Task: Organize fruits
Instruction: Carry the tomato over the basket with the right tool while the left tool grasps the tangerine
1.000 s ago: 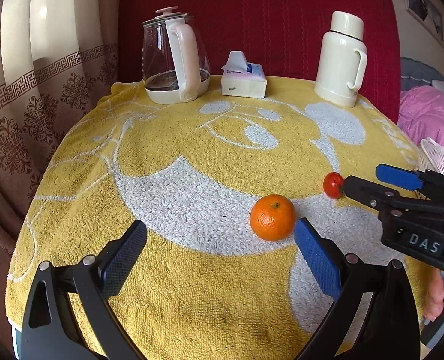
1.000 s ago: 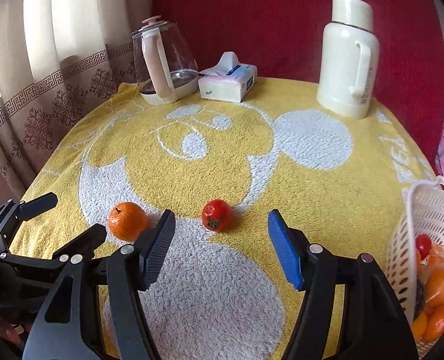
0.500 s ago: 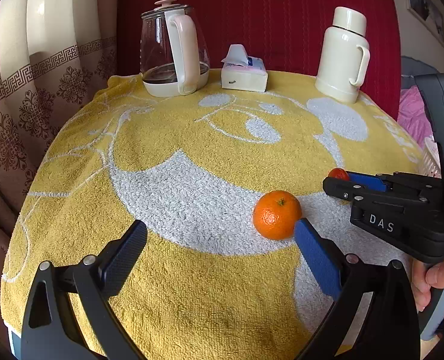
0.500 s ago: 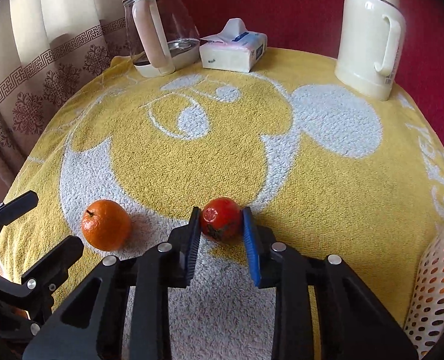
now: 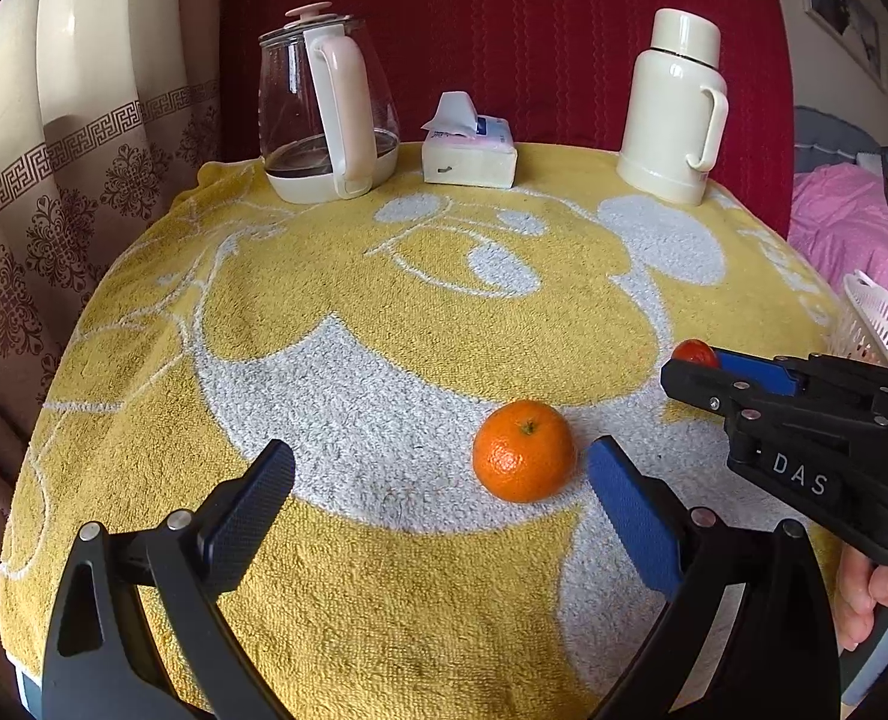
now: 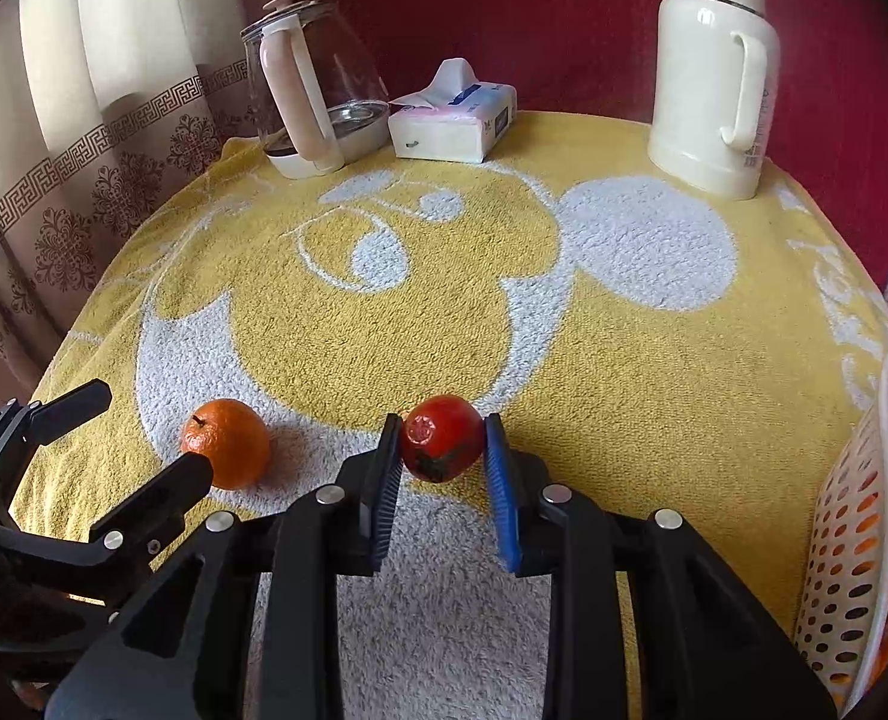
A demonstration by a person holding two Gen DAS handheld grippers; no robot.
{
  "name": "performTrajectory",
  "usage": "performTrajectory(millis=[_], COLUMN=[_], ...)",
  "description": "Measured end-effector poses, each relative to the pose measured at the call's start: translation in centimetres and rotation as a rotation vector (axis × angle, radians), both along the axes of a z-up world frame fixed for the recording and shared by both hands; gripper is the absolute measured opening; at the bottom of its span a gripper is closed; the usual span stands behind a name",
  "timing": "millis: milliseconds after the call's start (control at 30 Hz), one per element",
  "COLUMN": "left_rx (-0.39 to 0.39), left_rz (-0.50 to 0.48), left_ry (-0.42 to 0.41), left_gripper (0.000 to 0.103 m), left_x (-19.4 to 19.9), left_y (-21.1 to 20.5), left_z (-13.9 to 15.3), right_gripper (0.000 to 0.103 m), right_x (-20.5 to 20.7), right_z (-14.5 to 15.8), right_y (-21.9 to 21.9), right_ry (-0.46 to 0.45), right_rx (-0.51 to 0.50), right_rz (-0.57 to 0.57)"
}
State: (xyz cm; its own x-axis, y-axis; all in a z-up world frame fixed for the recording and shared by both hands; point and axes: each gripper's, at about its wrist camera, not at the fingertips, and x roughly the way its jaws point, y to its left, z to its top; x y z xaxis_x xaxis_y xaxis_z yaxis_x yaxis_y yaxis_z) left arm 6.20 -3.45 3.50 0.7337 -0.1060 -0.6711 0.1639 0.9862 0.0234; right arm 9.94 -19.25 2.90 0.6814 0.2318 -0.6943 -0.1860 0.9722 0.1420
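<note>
Clamping the small red fruit [image 6: 442, 438] between both pads, the right gripper [image 6: 444, 456] holds it over the yellow towel [image 6: 564, 330]. Spread wide, the left gripper [image 5: 441, 480] has the orange [image 5: 523, 450] just inside its right pad.

The right gripper [image 6: 442, 468] pinches with fingers nearly together, while the left gripper [image 5: 441, 480] gapes wide, apparently hovering.
</note>
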Motion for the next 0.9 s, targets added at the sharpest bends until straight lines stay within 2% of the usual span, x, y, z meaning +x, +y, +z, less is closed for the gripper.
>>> performTrajectory(millis=[267,400,833,900], left_rx=[0.007,0.009,0.025,0.011], left_rz=[-0.012,-0.014,-0.037,-0.044], left_ry=[0.002,0.010,0.029,0.047], left_gripper=[0.097,0.092,0.088,0.084], left_x=[0.4,0.6,1.2,1.3], left_y=[-0.7,-0.9,-2.2,-2.3], left_z=[-0.1,-0.3,-0.9,-1.2], right_gripper=[0.027,0.027,0.027,0.027], right_x=[-1.0,-1.7,-4.5,-5.0], right_z=[1.6,2.4,5.1,5.4], right_y=[-1.0,-2.1,-7.7,-8.9], right_ry=[-0.043,-0.068,-0.145,-0.155], right_rx=[0.022,0.038,0.066,0.069], right_rz=[-0.026,-0.048,-0.169,-0.201])
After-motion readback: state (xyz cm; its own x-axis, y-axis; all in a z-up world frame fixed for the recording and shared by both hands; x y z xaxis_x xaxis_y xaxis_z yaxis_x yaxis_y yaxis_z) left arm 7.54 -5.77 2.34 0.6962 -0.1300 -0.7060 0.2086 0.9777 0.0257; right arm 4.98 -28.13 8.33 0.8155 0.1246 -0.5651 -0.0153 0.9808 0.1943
